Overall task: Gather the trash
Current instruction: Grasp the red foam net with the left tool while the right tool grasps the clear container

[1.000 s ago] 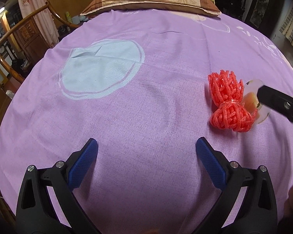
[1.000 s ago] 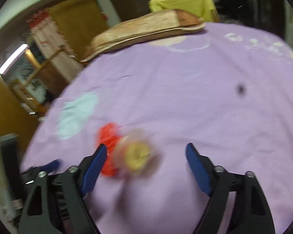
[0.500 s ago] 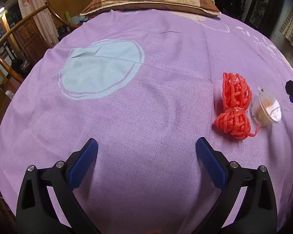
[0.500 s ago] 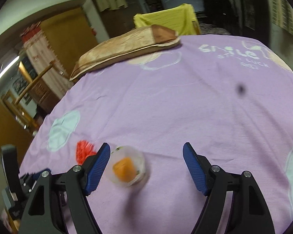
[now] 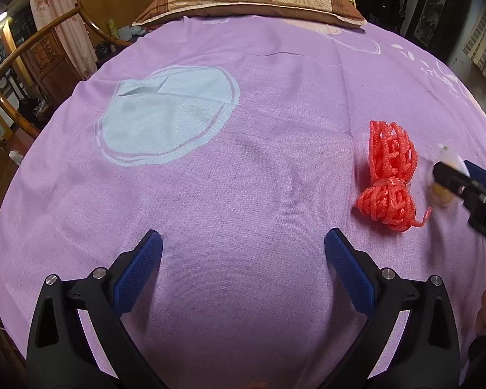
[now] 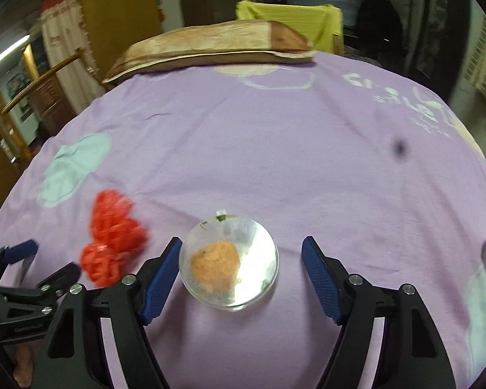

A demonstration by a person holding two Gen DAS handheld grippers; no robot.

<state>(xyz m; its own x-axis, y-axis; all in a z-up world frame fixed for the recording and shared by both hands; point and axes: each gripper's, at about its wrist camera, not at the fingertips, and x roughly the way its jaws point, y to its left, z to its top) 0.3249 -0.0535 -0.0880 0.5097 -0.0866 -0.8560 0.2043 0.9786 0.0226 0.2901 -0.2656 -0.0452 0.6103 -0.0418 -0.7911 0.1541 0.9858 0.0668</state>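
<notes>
A clear cup (image 6: 229,263), judged light, thin and slippery, is framed lower centre by the spread right gripper (image 6: 241,278); its rim is best pinched.

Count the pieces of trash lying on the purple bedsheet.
2: a red foam net, and right of it a clear plastic cup between the right claw's open fingers.

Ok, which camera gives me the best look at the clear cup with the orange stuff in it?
Right wrist view: the clear cup sits whole between the open right hand-held gripper. Left wrist view catches only a blurred sliver behind that gripper.
</notes>
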